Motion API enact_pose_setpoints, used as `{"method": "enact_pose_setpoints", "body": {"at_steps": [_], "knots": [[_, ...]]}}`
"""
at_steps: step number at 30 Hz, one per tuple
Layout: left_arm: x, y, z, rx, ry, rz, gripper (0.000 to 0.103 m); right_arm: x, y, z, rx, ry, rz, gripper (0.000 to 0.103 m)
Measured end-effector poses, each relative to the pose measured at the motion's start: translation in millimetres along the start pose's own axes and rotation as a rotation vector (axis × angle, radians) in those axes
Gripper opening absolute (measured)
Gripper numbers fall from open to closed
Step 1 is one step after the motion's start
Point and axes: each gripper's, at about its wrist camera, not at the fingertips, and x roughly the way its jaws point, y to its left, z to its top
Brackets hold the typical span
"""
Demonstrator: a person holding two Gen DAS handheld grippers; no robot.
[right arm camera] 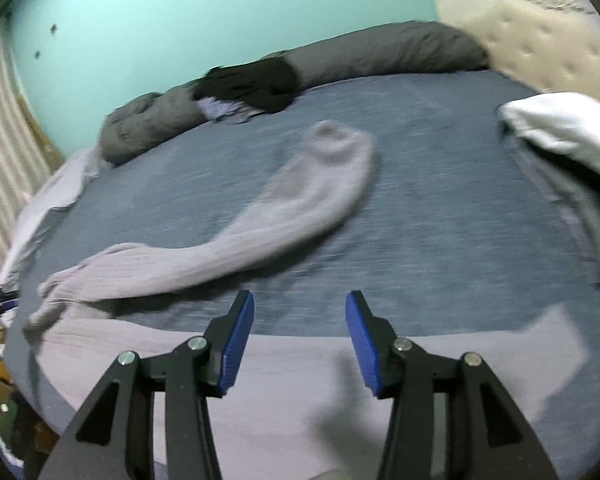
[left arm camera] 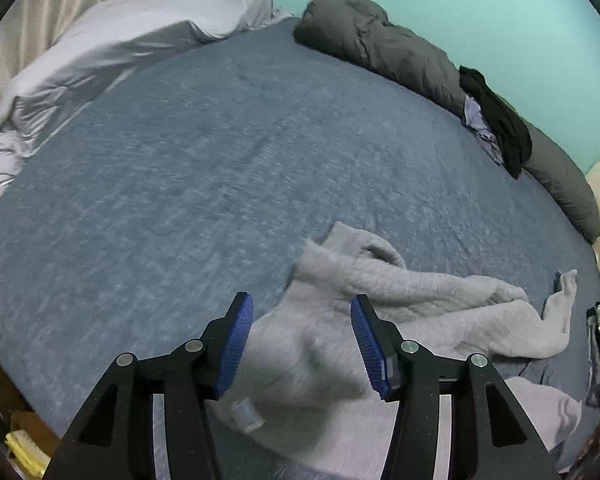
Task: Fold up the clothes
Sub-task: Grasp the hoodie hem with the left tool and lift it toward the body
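Left wrist view: left gripper [left arm camera: 302, 340] stood wide apart, its ribbed blue pads [left arm camera: 238, 344] empty above a rumpled, fuzzy grey garment [left arm camera: 380, 312] lying at lower centre and lower right of the frame on a blue textured bedsheet [left arm camera: 180, 184]. A pale duvet [left arm camera: 112, 60] bunched at upper left; a dark grey quilted bolster [left arm camera: 384, 48] curved along the upper right, with black clothing [left arm camera: 496, 116] draped on it.

Right wrist view, blurred: right gripper [right arm camera: 300, 338] was likewise wide and empty, over the garment's flat ribbed body [right arm camera: 300, 380] at the bottom edge. One long sleeve [right arm camera: 284, 216] arched toward centre. White folded cloth [right arm camera: 564, 128] lay at the right edge.
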Motion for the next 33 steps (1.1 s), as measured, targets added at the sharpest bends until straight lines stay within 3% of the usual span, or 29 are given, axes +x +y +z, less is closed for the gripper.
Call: {"method": "enact_pose_setpoints", "body": {"at_steps": [4, 10, 17, 19, 21, 28, 29, 33], "knots": [[31, -11, 14, 0.002, 0.041, -0.009, 0.056, 32, 40, -12, 0.024, 0.016, 0.104, 0.049], [63, -9, 32, -0.001, 0.098, -0.006, 0.059, 58, 72, -42, -0.009, 0.011, 0.178, 0.049], [84, -19, 21, 0.04, 0.181, -0.038, 0.057, 74, 59, -56, 0.019, 0.036, 0.177, 0.049], [90, -22, 18, 0.052, 0.205, -0.048, 0.043, 74, 55, -56, 0.037, 0.035, 0.182, 0.049], [95, -25, 14, 0.064, 0.229, -0.057, 0.037, 74, 53, -56, 0.045, 0.031, 0.188, 0.049], [95, -42, -1, 0.195, 0.359, -0.036, 0.039, 72, 51, -55, 0.052, 0.022, 0.199, 0.049], [93, -42, 1, 0.195, 0.364, -0.038, 0.039, 72, 51, -55, 0.054, 0.019, 0.199, 0.049], [78, -22, 28, 0.099, 0.259, -0.013, 0.05, 72, 49, -54, 0.063, 0.008, 0.195, 0.049]]}}
